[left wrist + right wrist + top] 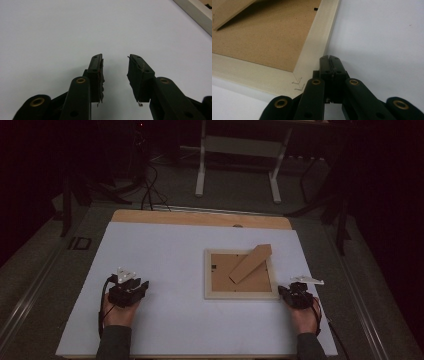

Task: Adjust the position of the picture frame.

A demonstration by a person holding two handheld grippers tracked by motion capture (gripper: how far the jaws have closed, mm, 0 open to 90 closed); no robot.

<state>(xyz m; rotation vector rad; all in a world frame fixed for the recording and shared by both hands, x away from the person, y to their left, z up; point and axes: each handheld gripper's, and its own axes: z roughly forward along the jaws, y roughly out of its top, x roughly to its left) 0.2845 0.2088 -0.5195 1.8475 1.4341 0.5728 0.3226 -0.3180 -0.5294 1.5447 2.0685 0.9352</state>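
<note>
On white tabletop: picture frame face down, cardboard stand propped up. Right gripper, jaws together, at frame's near right corner; left gripper, jaws apart, empty, well away. Likely light, rigid, possibly glazed; best gripped by wooden rim.

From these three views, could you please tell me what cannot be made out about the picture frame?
- Picture frame: front hidden, it lies face down, high view.
- Small black mark on its backing: too small, high view.
- Cardboard stand: cut off by the edge, right gripper view.
</note>
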